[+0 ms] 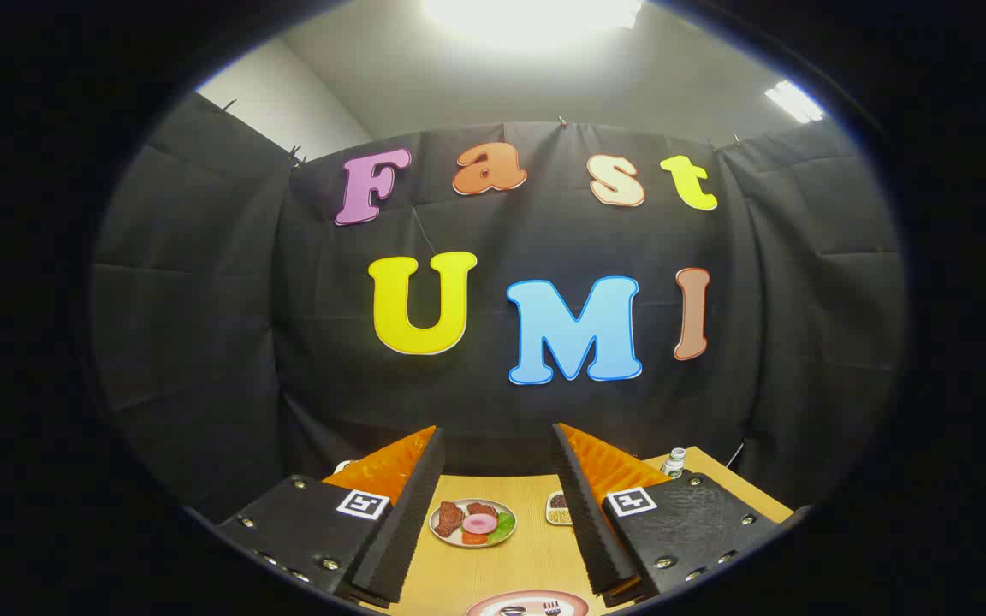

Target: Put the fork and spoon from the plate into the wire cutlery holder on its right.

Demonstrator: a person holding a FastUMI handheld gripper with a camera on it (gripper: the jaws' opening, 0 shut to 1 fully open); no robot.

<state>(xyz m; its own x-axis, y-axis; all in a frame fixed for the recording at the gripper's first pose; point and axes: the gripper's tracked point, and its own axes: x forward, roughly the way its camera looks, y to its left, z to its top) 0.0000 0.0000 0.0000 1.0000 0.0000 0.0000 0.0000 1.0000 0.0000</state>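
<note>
Nearest of all, the gripper (497,513) is held high above the wooden table (536,556) with its two fingers spread wide and nothing between them; one finger (399,522) and the other finger (596,522) each rise as a ribbed wedge, well apart from one another. Low between the fingers, at the near edge of the table, lies the plate (527,604) with a pinkish rim; on it rest the spoon (512,610) and, just beside it, the fork (552,607), both small and partly cut off, so little of their shape can be told. Taking that plate as the landmark: beyond it, further along the table and also between the fingers, sits a second plate of toy food (472,522), with brown meat pieces, a pink slice, a red piece and something green. Beyond the landmark plate and off to the side of the food plate, touching the inner line of one finger in the view, a small dish (558,508) holds brown and pale bits. Further from the landmark plate again, past that finger near the table's far corner, stands a small white bottle (674,462) with a green band. Behind the table hangs the black cloth wall (202,342) of the booth, with bright ceiling lights (536,13) overhead
</note>
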